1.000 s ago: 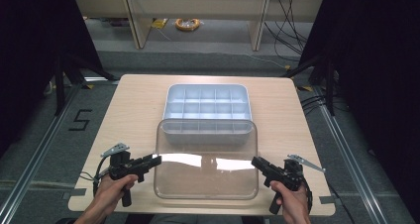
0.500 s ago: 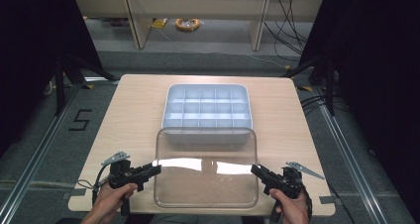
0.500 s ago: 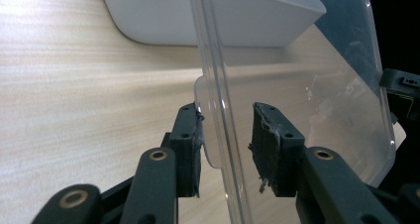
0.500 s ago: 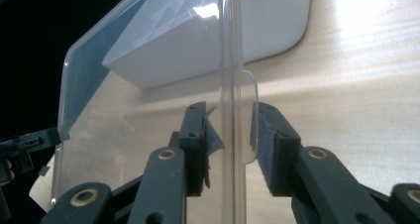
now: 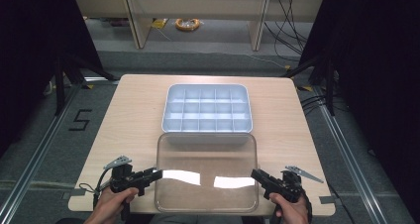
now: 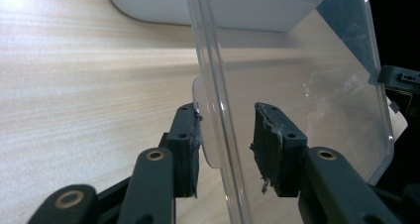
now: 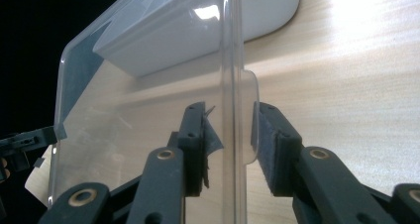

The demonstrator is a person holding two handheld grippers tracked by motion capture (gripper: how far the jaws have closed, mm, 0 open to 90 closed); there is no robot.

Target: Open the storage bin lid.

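Left gripper (image 5: 154, 174) at the near left corner of the table (image 5: 133, 115), jaws set either side of the left edge of the clear lid (image 5: 205, 157). In the left gripper view the left gripper (image 6: 228, 135) has just been easing apart: the lid's edge and small tab stand between the jaws, one pad against the tab, the other pad apart from the clear sheet. Loosened, not clamping.

Right gripper (image 5: 255, 175) at the near right corner of the table, on the lid's right edge. In the right gripper view the right gripper (image 7: 230, 130) has its jaws narrow about the lid's rim and tab; both pads lie close on the plastic, gripping it.

Clear lid sits over the near half of the table, its far edge meeting the near wall of the white divided tray (image 5: 207, 110). Tray sits at the table's middle, toward the far edge, its compartments open to view.

Hands (image 5: 111, 206) enter from the near edge.
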